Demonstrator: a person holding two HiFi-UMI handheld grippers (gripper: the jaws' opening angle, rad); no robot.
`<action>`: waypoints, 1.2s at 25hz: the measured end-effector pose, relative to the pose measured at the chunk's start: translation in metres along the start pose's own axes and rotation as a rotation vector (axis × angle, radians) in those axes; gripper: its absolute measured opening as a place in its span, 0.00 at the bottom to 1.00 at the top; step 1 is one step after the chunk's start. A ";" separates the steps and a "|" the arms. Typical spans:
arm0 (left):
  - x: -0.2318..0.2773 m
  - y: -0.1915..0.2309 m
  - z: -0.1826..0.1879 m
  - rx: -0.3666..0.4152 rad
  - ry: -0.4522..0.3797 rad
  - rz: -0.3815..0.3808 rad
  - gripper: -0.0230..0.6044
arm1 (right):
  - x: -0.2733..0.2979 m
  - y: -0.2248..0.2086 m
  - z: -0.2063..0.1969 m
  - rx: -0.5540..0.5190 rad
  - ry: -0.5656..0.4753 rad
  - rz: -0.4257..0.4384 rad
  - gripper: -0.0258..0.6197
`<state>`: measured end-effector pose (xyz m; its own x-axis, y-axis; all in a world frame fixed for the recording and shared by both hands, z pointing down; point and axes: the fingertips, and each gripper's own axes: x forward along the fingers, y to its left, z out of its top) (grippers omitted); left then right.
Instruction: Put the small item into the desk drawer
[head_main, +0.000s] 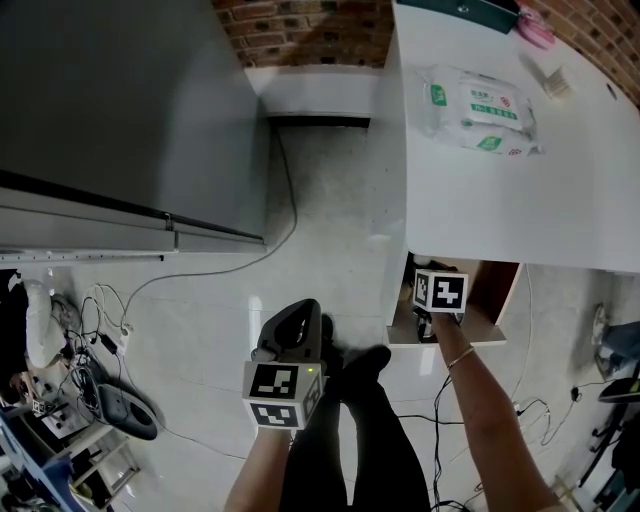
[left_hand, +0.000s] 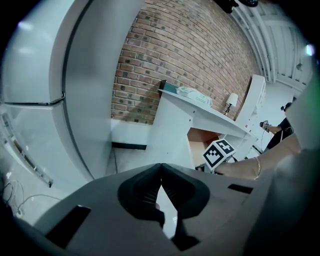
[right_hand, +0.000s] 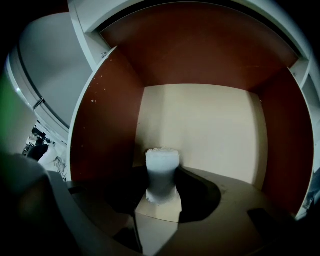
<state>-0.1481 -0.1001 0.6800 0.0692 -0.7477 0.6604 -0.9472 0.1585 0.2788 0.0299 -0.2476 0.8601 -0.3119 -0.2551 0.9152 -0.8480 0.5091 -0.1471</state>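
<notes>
Wipes pack (head_main: 478, 108) lies flat, label up. Pink item (head_main: 535, 30) lies beyond it, apart. Brick wall (head_main: 300, 30) at back. Grey fridge (head_main: 120, 110) stands at left. Black cable (head_main: 295, 210) trails over pale floor (head_main: 330, 270) toward cable tangle (head_main: 95, 320). Small lamp (left_hand: 231, 100) stands far off.

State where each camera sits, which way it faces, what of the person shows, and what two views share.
Head view: on the head, facing down at desk, drawer, left gripper, right gripper; forearms, legs show.
Left gripper view: on it, faces brick wall; right forearm shows.
Right gripper view: faces into drawer, small item between open jaws; no body.
Shared: first two show desk.
</notes>
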 end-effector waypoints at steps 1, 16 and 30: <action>0.000 0.000 0.000 0.000 0.000 0.000 0.07 | 0.000 0.000 0.000 0.001 0.002 0.004 0.33; -0.001 -0.015 0.016 0.023 -0.015 -0.011 0.07 | -0.034 0.004 0.014 -0.029 -0.086 0.032 0.36; -0.023 -0.062 0.061 0.087 -0.056 -0.062 0.07 | -0.161 0.022 0.037 0.007 -0.284 0.128 0.33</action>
<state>-0.1103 -0.1322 0.6049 0.1135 -0.7896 0.6031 -0.9653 0.0561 0.2551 0.0458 -0.2254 0.6952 -0.5232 -0.4093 0.7475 -0.7965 0.5468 -0.2581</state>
